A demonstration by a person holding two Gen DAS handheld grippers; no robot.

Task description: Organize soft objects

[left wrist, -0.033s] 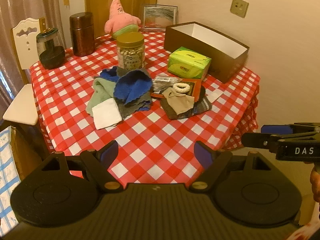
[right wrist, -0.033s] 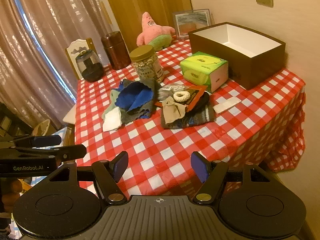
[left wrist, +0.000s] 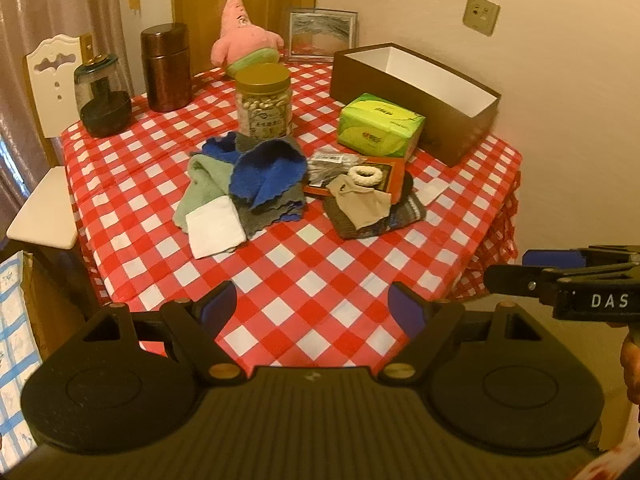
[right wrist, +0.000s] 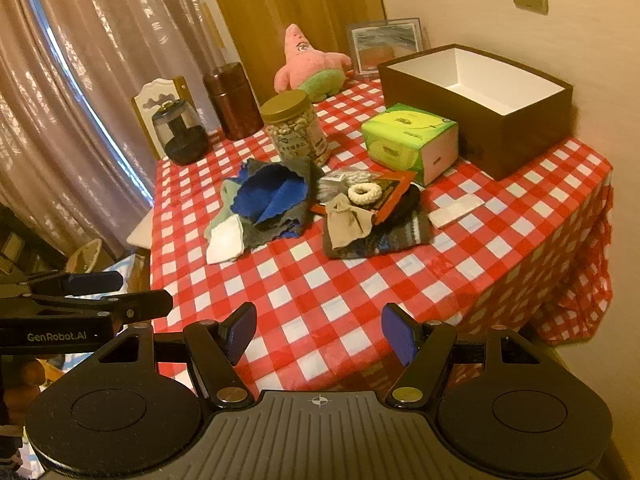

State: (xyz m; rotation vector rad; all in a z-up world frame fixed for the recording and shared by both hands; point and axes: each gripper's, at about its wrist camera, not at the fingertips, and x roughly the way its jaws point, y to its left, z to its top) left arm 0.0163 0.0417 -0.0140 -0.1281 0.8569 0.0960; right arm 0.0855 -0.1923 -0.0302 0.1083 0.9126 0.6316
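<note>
Nothing is lying in the brown box yet — cloths and socks are sitting heaped beside it, both tongs gaping empty.

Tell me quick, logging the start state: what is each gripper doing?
Left gripper: open, holding nothing, short of the cloth pile.
Right gripper: open, holding nothing.

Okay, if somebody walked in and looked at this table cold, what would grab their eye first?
Probably the red-and-white checked tablecloth, then the bright blue cloth atop the heap of rags at its middle. After that, the pink starfish plush at the far edge and the open brown box by the wall on the right.
</note>
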